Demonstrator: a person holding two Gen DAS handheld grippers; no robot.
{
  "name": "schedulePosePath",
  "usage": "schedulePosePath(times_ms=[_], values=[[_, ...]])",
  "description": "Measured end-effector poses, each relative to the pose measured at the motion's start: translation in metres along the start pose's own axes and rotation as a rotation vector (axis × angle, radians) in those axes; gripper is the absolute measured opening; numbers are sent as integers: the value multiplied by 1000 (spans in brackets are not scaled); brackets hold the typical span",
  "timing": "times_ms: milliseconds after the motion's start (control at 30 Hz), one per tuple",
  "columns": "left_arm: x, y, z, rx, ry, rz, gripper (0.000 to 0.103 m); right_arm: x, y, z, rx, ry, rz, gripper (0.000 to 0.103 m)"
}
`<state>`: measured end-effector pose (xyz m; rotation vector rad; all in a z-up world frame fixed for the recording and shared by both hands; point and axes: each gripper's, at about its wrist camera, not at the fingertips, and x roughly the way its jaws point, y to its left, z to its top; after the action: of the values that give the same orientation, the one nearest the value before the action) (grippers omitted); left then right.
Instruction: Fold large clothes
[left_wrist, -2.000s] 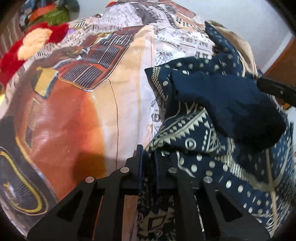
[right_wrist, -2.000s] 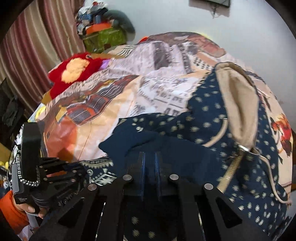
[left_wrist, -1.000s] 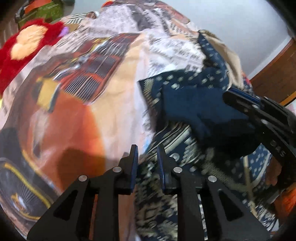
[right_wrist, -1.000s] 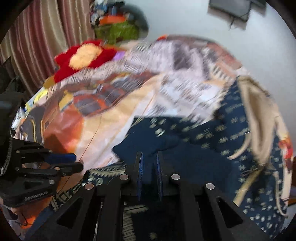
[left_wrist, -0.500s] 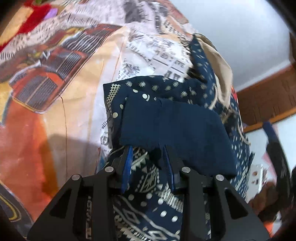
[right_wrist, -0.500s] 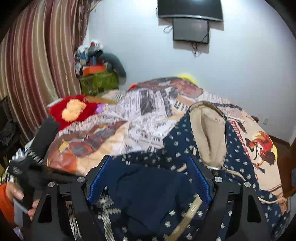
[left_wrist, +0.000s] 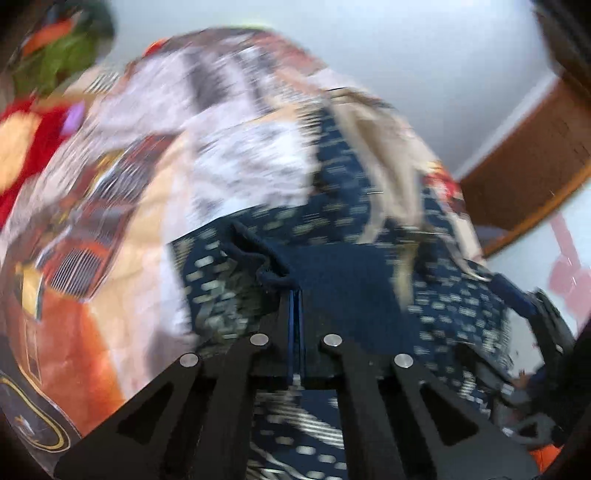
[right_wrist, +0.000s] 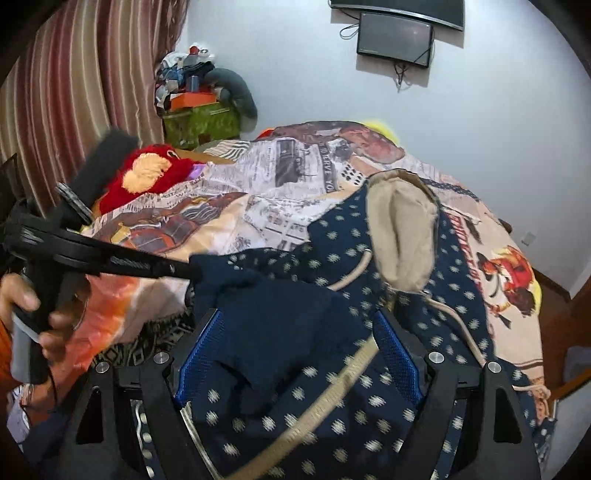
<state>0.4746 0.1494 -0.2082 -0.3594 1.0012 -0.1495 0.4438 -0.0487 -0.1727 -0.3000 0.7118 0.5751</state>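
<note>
A navy hoodie with cream dots lies spread on the bed, its beige-lined hood toward the far side and its cream drawstrings trailing over the chest. A plain navy sleeve is folded across the body. My left gripper is shut on the bunched end of that sleeve; in the right wrist view its black fingers pinch the fabric edge from the left. My right gripper stands wide open above the sleeve, its blue pads not pressing on the cloth.
The bedspread has car and newspaper prints. A red plush toy lies at its far left, with a green box piled with things behind it. A striped curtain hangs left, a screen on the wall, wooden trim right.
My left gripper opened, moved onto the navy sleeve end, shut on it and rose. My right gripper let go of the sleeve, opened wide and drew back.
</note>
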Motion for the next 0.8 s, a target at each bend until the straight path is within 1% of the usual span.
schedulePosePath(times_ms=[133, 200, 267, 300, 400, 500, 567, 633, 667, 700, 733, 767, 800], values=[[-11, -63, 7, 114, -10, -73, 0, -24, -30, -7, 43, 3, -26, 81], [-9, -96, 6, 171, -3, -92, 0, -40, -52, -14, 75, 7, -38, 81], [-1, -124, 1, 213, 18, -112, 0, -54, -69, -22, 98, 13, -69, 81], [6, -141, -3, 241, 35, -116, 0, -61, -78, -26, 107, 17, -86, 81], [14, -167, -16, 294, 37, -75, 0, -77, -103, -41, 136, 48, -134, 81], [14, -163, -23, 263, 44, -56, 0, -86, -114, -50, 138, 74, -142, 81], [8, -144, -23, 209, 37, -17, 1, -88, -111, -51, 118, 78, -134, 81], [-2, -123, -22, 177, 23, 29, 2, -87, -102, -47, 104, 69, -113, 81], [-10, -105, -23, 158, 11, 71, 4, -84, -95, -43, 99, 63, -91, 81], [-15, -93, -22, 150, 5, 96, 7, -80, -86, -38, 94, 58, -66, 81], [-21, -73, -23, 139, -2, 136, 13, -75, -77, -33, 91, 57, -48, 81], [-26, -58, -25, 127, -5, 168, 21, -69, -67, -26, 86, 55, -20, 82], [-30, -40, -26, 111, -7, 201, 26, -63, -58, -21, 81, 55, 2, 82]])
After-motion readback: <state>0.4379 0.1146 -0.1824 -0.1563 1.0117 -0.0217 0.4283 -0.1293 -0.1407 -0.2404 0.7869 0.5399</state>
